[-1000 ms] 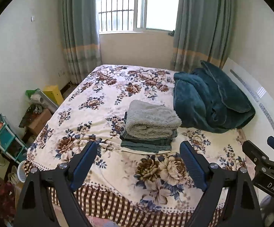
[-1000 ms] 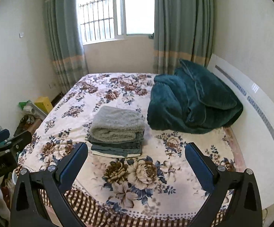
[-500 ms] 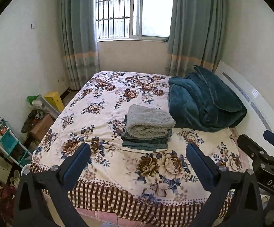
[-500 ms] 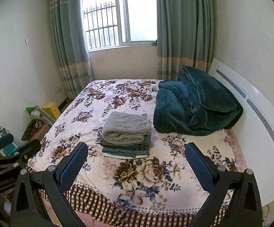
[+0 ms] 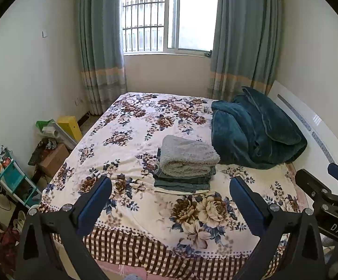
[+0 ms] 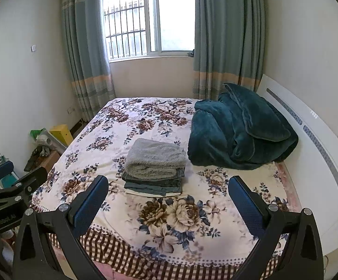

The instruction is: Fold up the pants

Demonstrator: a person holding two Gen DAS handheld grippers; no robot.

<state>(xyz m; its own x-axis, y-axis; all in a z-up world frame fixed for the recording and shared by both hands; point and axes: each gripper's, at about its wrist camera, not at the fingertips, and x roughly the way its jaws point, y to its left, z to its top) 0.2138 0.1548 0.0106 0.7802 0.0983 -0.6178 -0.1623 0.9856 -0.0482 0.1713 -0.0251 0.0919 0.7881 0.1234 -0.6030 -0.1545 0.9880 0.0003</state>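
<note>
Both tools have drawn back from the bed since the earlier frames: more of the checked bed skirt (image 5: 131,245) and the window (image 5: 169,16) now shows. The left tool (image 5: 169,200) has its jaws wide apart and holds nothing. The right tool (image 6: 167,198) is likewise spread and empty. Both hang at the foot of the bed (image 6: 180,221), well apart from the pants (image 5: 183,183). The pants lie folded in a stack on the bed, ahead of and between each tool's fingers, under a grey fleece (image 5: 187,156). A teal blanket (image 5: 255,130) lies heaped just right of the stack.
</note>
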